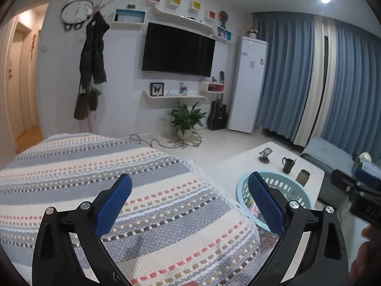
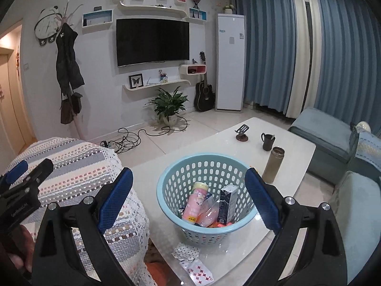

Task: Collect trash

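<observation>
pale blue basket (image 2: pixel 207 190) on white counter (image 2: pixel 238 250), pink bottle (image 2: pixel 196 202) leaning inside, neck up-right, dark carton (image 2: pixel 227 202) upright beside it, left gripper (image 1: pixel 190 202) and right gripper (image 2: pixel 189 190) jaws released, empty

Basket (image 2: pixel 207 190) on the worktop (image 2: pixel 297 147)
Bottle (image 2: pixel 196 202) and carton (image 2: pixel 227 202) inside it; flask (image 2: pixel 273 164) right of it, mug (image 2: pixel 268 140) behind, cards (image 2: pixel 193 262) before it.

White wall carries a black flat-screen television (image 2: pixel 152 43); blue pleated curtains (image 2: pixel 273 45) hang right; pale tiled floor (image 2: pixel 204 121) below.
</observation>
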